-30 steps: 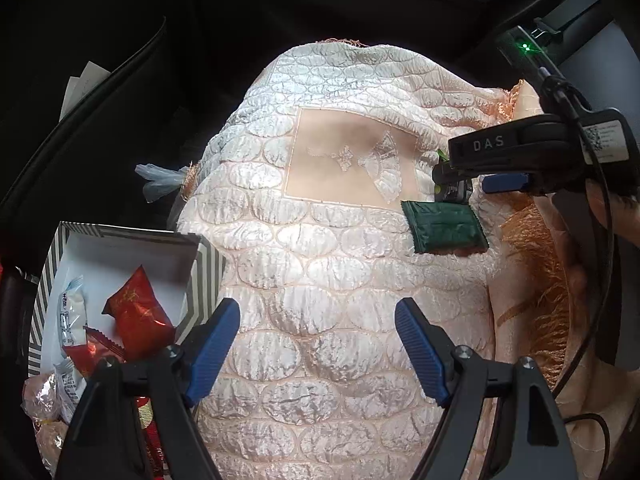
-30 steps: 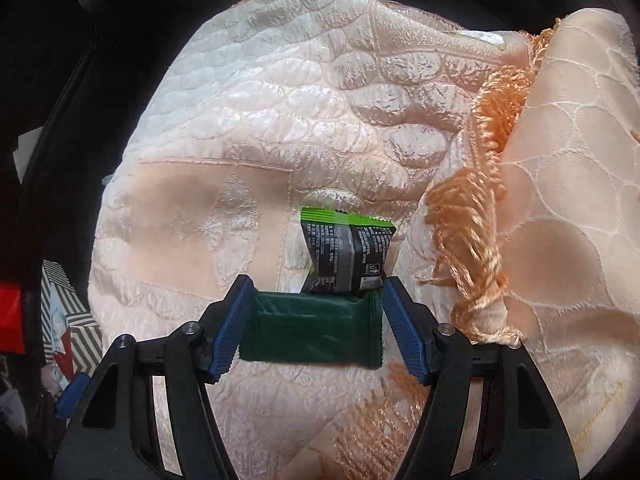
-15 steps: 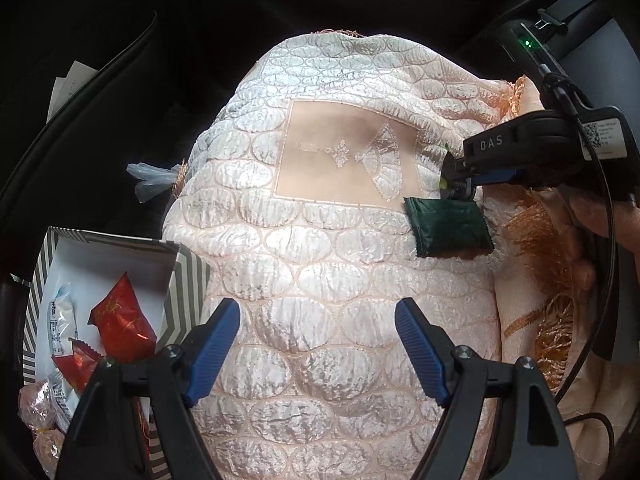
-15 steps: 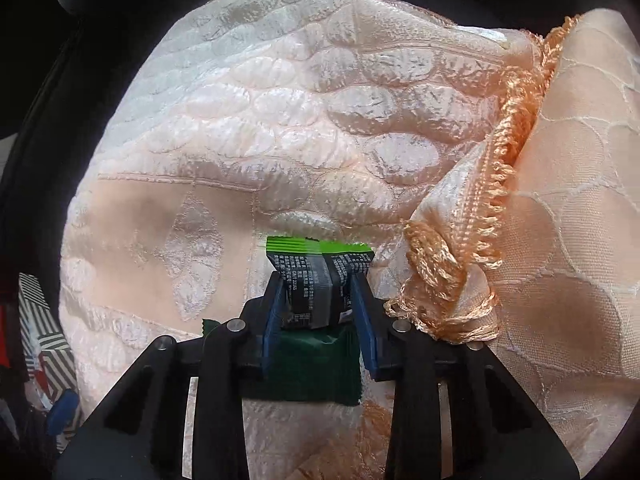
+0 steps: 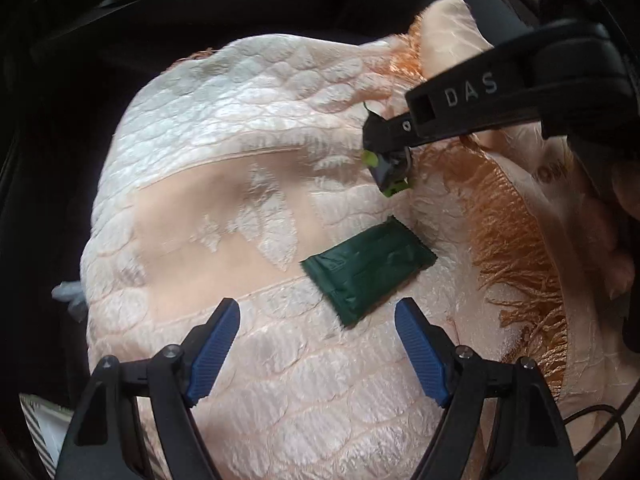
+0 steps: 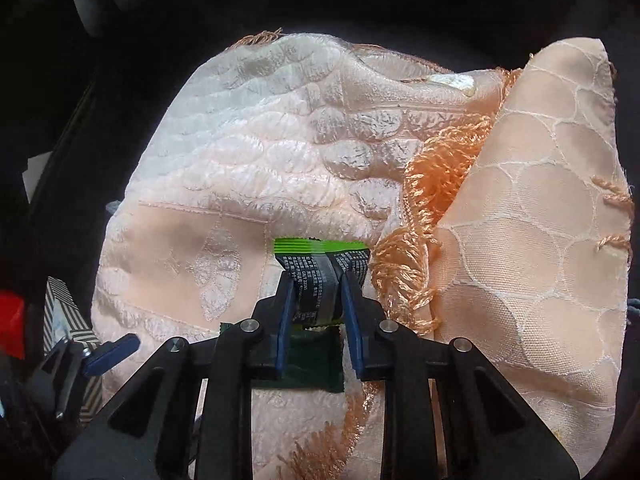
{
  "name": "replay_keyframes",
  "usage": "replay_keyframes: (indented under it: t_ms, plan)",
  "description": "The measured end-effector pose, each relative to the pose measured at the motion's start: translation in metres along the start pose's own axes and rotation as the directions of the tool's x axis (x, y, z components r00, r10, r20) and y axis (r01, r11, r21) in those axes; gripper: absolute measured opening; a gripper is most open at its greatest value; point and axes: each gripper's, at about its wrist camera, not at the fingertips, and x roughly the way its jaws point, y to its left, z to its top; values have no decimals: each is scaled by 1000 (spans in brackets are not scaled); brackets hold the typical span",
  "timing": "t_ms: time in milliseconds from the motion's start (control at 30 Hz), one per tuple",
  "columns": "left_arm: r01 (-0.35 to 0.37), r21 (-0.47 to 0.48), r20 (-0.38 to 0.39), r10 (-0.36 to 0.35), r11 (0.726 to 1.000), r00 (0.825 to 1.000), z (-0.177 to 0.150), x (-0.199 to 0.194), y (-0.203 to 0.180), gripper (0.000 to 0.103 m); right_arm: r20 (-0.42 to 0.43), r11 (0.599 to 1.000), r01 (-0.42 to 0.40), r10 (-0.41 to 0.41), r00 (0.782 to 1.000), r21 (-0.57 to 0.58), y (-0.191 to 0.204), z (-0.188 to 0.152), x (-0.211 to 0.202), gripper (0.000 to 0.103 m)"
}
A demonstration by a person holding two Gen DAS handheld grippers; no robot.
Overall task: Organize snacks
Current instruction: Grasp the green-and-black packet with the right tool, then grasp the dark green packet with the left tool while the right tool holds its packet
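Observation:
My right gripper (image 6: 316,300) is shut on a black snack packet with bright green ends (image 6: 320,268) and holds it off the cloth; it also shows in the left wrist view (image 5: 390,172). A dark green snack packet (image 5: 366,270) lies flat on the pale pink embroidered cloth (image 5: 224,216), just ahead of my left gripper (image 5: 318,344), which is open and empty above the cloth. In the right wrist view the dark green packet (image 6: 308,364) lies partly hidden under my right fingers.
A black-and-white striped box (image 6: 66,320) stands at the left off the cloth, its corner (image 5: 36,428) at the lower left. An orange fringe (image 5: 508,240) and a folded cloth flap (image 6: 540,220) rise at the right. Dark surroundings ring the cloth.
My right gripper closed on the black and green packet and lifted it. My left gripper moved right and forward toward the dark green packet; the striped box slid almost out of its view.

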Motion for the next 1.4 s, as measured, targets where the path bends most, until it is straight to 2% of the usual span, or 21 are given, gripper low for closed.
replay_keyframes:
  t_ms: [100, 233, 333, 467, 500, 567, 600, 833, 1100, 1233, 1267, 1400]
  plan:
    - [81, 135, -57, -74, 988, 996, 10, 17, -10, 82, 7, 998, -44, 44, 999, 55, -12, 4, -3, 22]
    - [126, 276, -111, -98, 953, 989, 19, 35, -24, 82, 28, 994, -78, 76, 997, 81, -18, 2, -10, 22]
    - [137, 302, -141, -98, 943, 985, 27, 49, -32, 82, 35, 989, -97, 94, 995, 107, -19, 6, -9, 22]
    - [101, 315, -146, -57, 944, 988, 37, 57, -40, 81, 38, 987, -108, 104, 994, 119, -23, 8, -9, 22]
    - [81, 320, -141, -37, 944, 989, 37, 57, -42, 70, 40, 986, -114, 110, 993, 125, -23, 8, -9, 22]
    - [59, 344, -129, -15, 937, 992, 36, 55, -47, 65, 42, 984, -120, 115, 992, 133, -25, 8, -10, 22]
    - [63, 347, -122, -21, 936, 992, 33, 53, -48, 59, 44, 983, -121, 116, 992, 135, -25, 8, -10, 22]
    - [80, 265, -65, -65, 961, 996, 15, 28, -37, 55, 49, 984, -120, 115, 992, 130, -21, 6, -14, 22]
    - [41, 172, 2, -42, 984, 999, -1, -22, -21, 55, 44, 990, -118, 114, 992, 82, -5, -2, -21, 22]
    - [-18, 101, 38, 15, 995, 999, -18, -51, -11, 55, 57, 989, -139, 136, 989, 42, 13, -10, -35, 22]
    - [-32, 80, 47, 29, 996, 998, -26, -59, 1, 55, 60, 989, -144, 142, 988, 32, 19, -12, -38, 22]
    - [-96, 9, 78, 95, 995, 992, -50, -86, 12, 55, 58, 990, -141, 141, 988, -18, 42, -30, -44, 22]
